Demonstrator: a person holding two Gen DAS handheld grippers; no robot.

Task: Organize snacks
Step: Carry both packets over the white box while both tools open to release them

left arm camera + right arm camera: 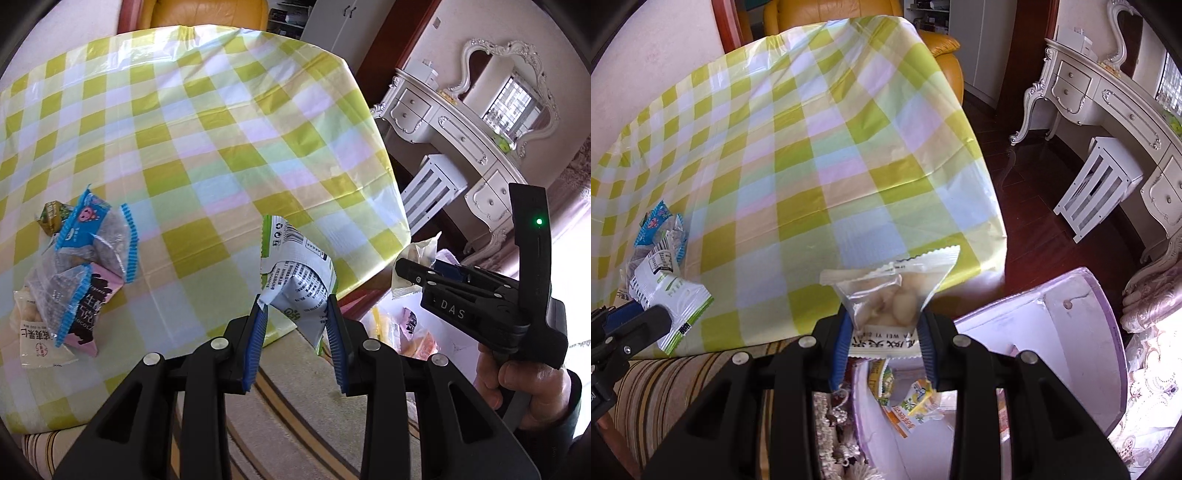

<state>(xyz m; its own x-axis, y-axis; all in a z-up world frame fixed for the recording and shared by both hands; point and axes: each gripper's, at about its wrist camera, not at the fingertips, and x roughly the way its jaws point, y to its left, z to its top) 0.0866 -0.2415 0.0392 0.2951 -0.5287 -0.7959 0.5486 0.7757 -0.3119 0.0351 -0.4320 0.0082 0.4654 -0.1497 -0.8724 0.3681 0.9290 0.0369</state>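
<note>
1. We have a snack in each gripper. The left gripper [297, 317] is clamped on a green-white packet [295, 273]; the right gripper [884, 339] pinches a clear packet [890, 299] of pale pieces.
2. We judge this the carrying step, from table [812, 147] to the lilac box [1071, 314] below the table's near edge.
3. The clear packet hangs over the table edge, just above the box's open mouth; loose snacks already lie inside.
4. Its long axis runs away from the fingers, crimped end farthest. The green-white packet is bent, its barcode end pointing up and away.
5. Next, each packet must be right over the box before its jaws part.
6. A pile [74, 280] of snacks waits on the table.
</note>
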